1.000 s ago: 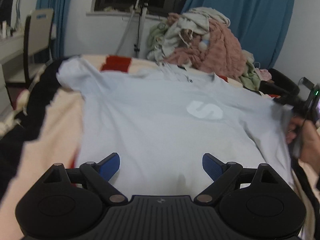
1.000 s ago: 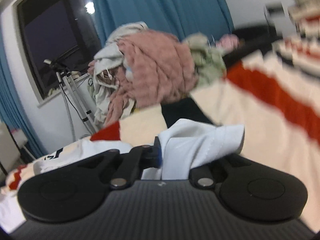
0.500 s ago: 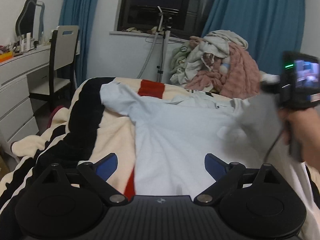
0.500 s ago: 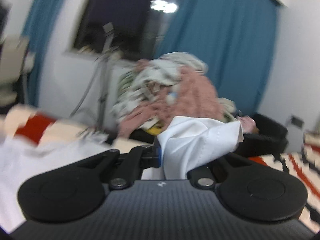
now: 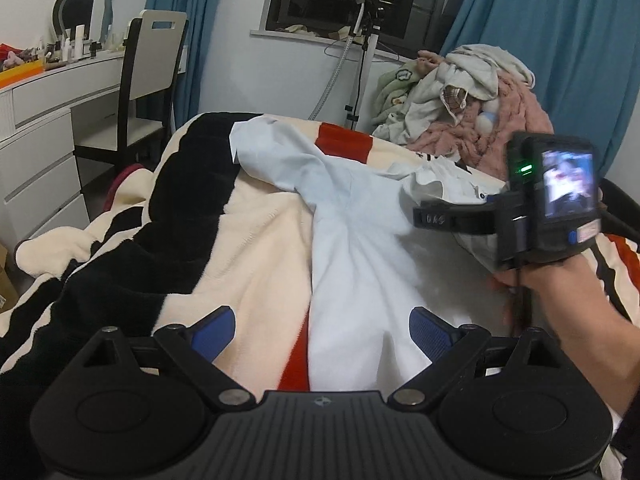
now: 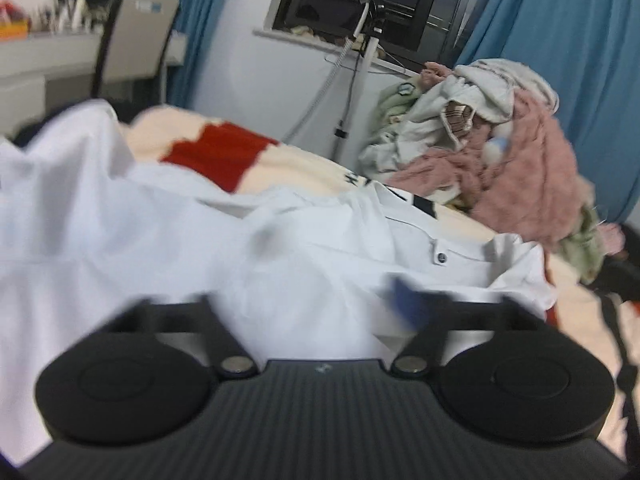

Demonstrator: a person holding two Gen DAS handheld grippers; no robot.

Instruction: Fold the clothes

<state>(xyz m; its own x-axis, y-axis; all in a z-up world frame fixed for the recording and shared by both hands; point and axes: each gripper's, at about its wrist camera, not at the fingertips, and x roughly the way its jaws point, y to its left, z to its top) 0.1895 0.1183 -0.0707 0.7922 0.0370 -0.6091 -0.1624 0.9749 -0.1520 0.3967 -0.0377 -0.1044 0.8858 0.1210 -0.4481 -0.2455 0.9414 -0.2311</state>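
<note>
A white polo shirt (image 5: 352,248) lies on the striped blanket (image 5: 256,248), its right side folded over toward the middle. One sleeve (image 5: 272,152) reaches to the far left. My left gripper (image 5: 322,330) is open and empty above the shirt's near hem. My right gripper (image 5: 452,216) hovers over the collar; in its own view it (image 6: 304,304) is open, blurred, with the shirt (image 6: 200,240) and its buttoned collar (image 6: 440,256) just beyond the blue pads.
A heap of pink and white clothes (image 5: 472,104) sits at the bed's far right. A white desk (image 5: 40,120) and chair (image 5: 148,76) stand left. A stand (image 5: 360,52) is below the window. Blue curtains hang behind.
My right gripper carried the shirt's right side across to the middle and opened, letting go of the cloth. My left gripper stayed open and turned left.
</note>
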